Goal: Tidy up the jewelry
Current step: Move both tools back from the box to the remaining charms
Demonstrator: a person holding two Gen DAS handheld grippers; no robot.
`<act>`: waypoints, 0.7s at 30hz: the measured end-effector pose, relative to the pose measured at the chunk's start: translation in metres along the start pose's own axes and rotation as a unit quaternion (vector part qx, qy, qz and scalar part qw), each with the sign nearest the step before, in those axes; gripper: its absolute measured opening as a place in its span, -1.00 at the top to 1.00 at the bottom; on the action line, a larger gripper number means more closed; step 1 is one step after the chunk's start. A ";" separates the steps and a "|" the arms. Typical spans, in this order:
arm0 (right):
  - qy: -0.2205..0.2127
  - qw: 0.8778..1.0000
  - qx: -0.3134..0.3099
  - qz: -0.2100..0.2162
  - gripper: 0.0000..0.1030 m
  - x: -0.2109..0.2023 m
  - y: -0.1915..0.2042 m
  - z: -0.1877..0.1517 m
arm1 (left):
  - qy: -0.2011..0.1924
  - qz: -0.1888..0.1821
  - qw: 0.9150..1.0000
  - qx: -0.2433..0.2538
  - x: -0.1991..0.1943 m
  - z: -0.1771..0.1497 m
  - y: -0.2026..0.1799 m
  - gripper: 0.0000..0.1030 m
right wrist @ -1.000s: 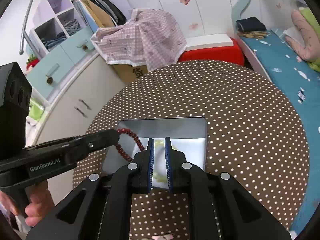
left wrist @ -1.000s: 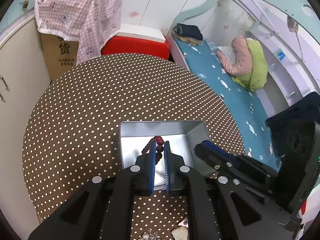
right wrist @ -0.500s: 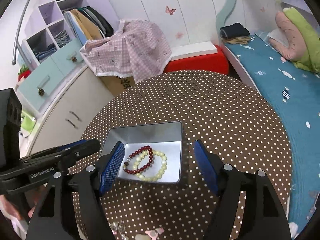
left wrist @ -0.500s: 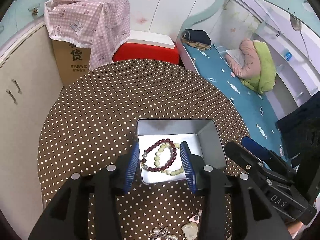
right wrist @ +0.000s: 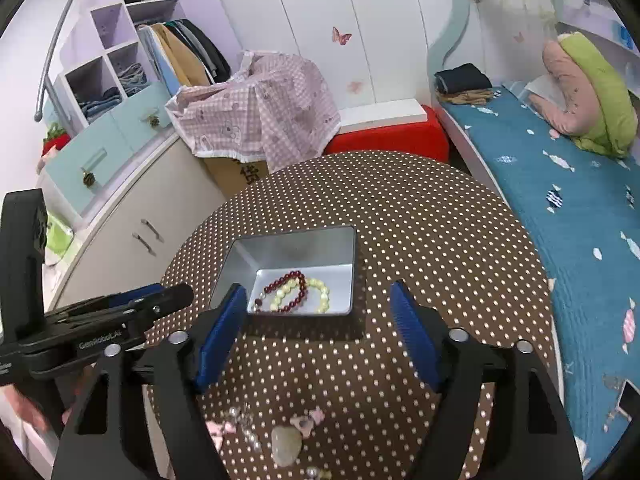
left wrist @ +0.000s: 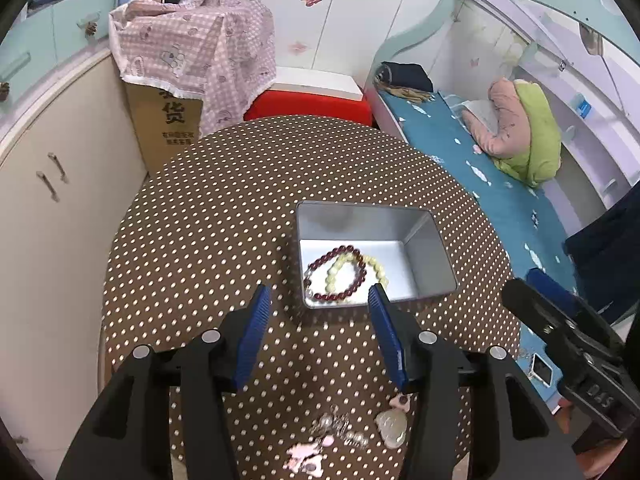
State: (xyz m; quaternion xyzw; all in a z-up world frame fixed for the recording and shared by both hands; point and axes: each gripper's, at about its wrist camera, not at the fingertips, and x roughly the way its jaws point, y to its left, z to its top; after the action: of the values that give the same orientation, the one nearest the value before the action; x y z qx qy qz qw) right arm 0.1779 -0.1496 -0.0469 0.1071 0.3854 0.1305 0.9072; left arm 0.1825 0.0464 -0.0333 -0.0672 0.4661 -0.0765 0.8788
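Left wrist view shows the silver tin standing open on the dotted round table, with a dark red bead bracelet lying flat on its floor and overlapping a pale yellow bead bracelet. So two pieces look put away. What is left lies at the near edge of the table, outside the tin: a pale stone pendant, a small pink charm, another pink piece and a tangle of small silvery and pearl bits. The left gripper hangs above the table between the tin and these loose pieces, its blue fingers spread wide and holding nothing. From the right wrist view, the right gripper is likewise spread apart and empty, just short of the tin. I judge the job roughly half done, with the small, fiddly items yet to be picked up.
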 end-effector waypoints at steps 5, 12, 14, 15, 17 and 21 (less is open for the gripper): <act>-0.005 1.000 -0.007 -0.009 -0.55 -0.019 0.002 -0.015 | -0.003 0.023 1.000 0.005 -0.010 -0.016 -0.002 -0.06; -0.007 1.000 -0.011 -0.024 -0.60 -0.040 0.003 -0.033 | -0.006 0.048 0.999 0.012 -0.018 -0.034 -0.002 -0.19; -0.008 0.999 -0.014 -0.031 -0.60 -0.045 0.003 -0.038 | -0.003 0.059 0.998 0.009 -0.020 -0.040 0.001 -0.20; -0.008 0.999 -0.016 -0.037 -0.60 -0.047 0.003 -0.041 | -0.004 0.062 0.998 0.008 -0.021 -0.042 0.001 -0.20; -0.004 0.999 -0.016 -0.041 -0.62 -0.049 0.001 -0.046 | -0.003 0.064 0.998 0.011 -0.023 -0.047 0.004 -0.24; 0.000 0.999 -0.015 -0.050 -0.62 -0.052 -0.003 -0.057 | -0.002 0.068 0.998 0.014 -0.028 -0.058 0.009 -0.35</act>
State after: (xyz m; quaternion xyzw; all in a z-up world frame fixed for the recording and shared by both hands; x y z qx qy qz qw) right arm 0.1020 -0.1639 -0.0512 0.0740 0.3885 0.0910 0.9139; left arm 0.1196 0.0578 -0.0445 -0.0230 0.4667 -0.0225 0.8838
